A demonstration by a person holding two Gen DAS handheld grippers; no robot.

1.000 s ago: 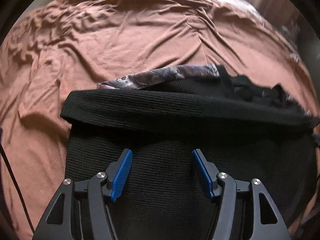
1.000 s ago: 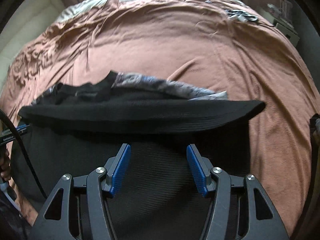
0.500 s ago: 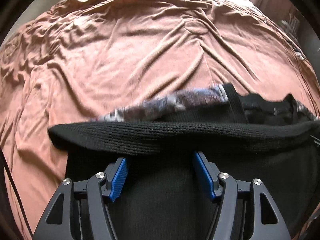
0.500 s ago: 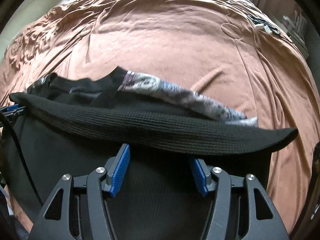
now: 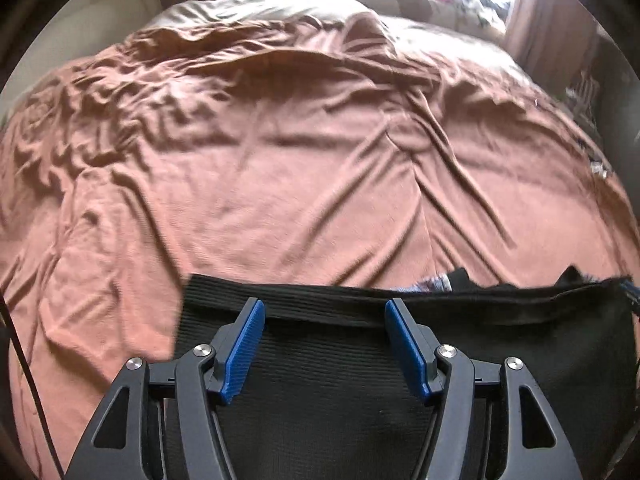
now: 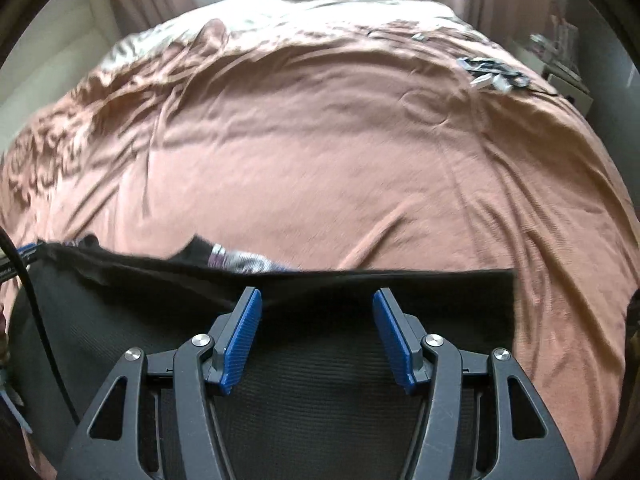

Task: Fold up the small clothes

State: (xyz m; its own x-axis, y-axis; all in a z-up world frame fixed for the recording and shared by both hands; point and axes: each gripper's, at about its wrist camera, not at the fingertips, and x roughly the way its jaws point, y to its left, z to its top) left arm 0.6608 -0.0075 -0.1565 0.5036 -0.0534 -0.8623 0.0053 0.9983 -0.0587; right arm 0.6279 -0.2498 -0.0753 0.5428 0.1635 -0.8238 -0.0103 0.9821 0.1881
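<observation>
A black ribbed garment point(image 5: 320, 380) lies on the bed under both grippers, its banded far edge running straight across. My left gripper point(image 5: 323, 304) hovers open over that edge near the garment's left corner, its blue pads apart and touching nothing. My right gripper point(image 6: 316, 292) stands open the same way near the right corner of the black garment point(image 6: 320, 392). A patterned purple-grey cloth point(image 5: 434, 282) peeks out from behind the black edge, and in the right wrist view the patterned cloth point(image 6: 248, 262) shows a little more.
A wrinkled salmon-brown sheet point(image 5: 280, 180) covers the whole bed. Small grey and black items point(image 6: 492, 72) lie on the bed's far right. A black cable point(image 6: 40, 320) hangs at the left. Curtains and a bright window stand beyond the bed.
Both views have tilted up toward the head of the bed. The garment's thick raised band, which covered the fingertips half a second ago, now lies flat behind them. Less of the patterned cloth shows.
</observation>
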